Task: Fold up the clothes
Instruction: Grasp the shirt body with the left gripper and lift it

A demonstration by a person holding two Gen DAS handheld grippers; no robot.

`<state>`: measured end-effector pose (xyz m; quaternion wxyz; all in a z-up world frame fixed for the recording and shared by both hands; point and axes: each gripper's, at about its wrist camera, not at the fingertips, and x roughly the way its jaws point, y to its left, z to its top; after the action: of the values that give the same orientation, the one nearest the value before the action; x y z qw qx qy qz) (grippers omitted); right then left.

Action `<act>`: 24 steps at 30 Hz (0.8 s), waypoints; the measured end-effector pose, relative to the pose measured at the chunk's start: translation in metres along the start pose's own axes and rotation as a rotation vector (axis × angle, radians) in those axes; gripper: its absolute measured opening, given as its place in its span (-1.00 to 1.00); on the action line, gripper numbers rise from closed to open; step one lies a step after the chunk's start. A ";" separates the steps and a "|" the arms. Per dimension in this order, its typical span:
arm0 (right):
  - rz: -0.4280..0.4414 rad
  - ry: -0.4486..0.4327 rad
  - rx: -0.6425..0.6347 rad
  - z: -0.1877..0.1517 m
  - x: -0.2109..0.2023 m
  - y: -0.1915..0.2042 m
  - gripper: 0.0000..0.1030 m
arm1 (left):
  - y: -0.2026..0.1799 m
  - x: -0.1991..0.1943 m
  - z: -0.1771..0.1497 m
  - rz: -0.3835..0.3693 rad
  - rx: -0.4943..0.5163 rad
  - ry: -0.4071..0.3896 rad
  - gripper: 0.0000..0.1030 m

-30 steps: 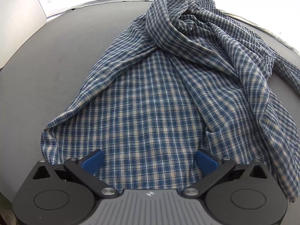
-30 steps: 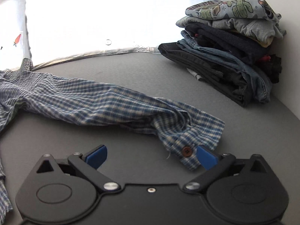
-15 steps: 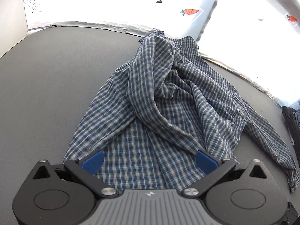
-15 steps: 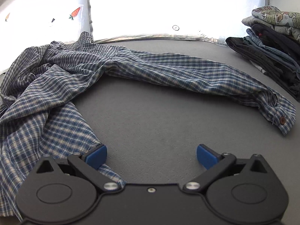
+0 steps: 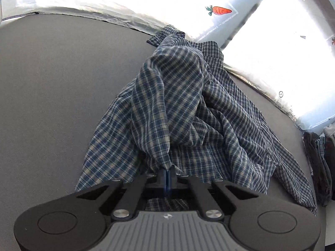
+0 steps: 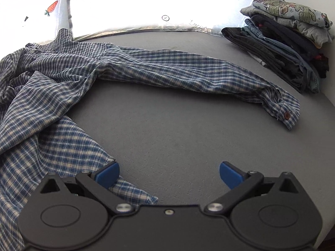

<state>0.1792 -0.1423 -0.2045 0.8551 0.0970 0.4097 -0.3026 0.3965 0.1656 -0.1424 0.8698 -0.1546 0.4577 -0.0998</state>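
A blue and cream checked shirt [image 5: 184, 113] lies crumpled on the grey table [image 5: 52, 87]. My left gripper [image 5: 166, 176] is shut on a fold of the shirt's near edge, and the cloth rises in a peak from the pinched spot. In the right wrist view the same shirt [image 6: 41, 96] spreads over the left side, with one sleeve [image 6: 188, 69] stretched to the right and ending in a buttoned cuff [image 6: 286, 116]. My right gripper [image 6: 168, 174] stands open above bare table, its left finger right at the shirt's hem corner, with nothing between the pads.
A stack of folded clothes [image 6: 289, 41] sits at the table's far right corner against a white wall. Bright white sheeting with carrot stickers [image 5: 219, 10] runs along the table's far edge. Bare grey table [image 6: 178, 129] lies between hem and sleeve.
My left gripper has gone from wide open to shut on the shirt's near edge, and the cloth is bunched up. The right gripper has swung left from the cuff to the hem.
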 end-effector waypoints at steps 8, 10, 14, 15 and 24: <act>-0.057 0.004 0.040 0.018 0.001 0.025 1.00 | 0.119 -0.042 0.114 0.232 -0.034 -0.232 -0.98; -0.056 0.003 0.028 0.023 0.001 0.034 1.00 | 0.146 -0.044 0.137 0.302 -0.058 -0.274 -0.98; -0.035 0.003 -0.014 0.029 0.000 0.051 1.00 | 0.181 -0.047 0.165 0.397 -0.113 -0.302 -0.76; -0.029 0.003 -0.027 0.030 0.001 0.054 1.00 | 0.187 -0.050 0.164 0.402 -0.129 -0.304 -0.74; 0.059 -0.004 -0.103 0.039 0.002 0.083 1.00 | 0.161 -0.047 0.076 0.256 -0.202 -0.141 0.36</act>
<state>0.2547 -0.0935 -0.1871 0.8683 0.0643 0.4200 -0.2561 0.4380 0.3441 -0.1245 0.8855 -0.1883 0.4191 0.0691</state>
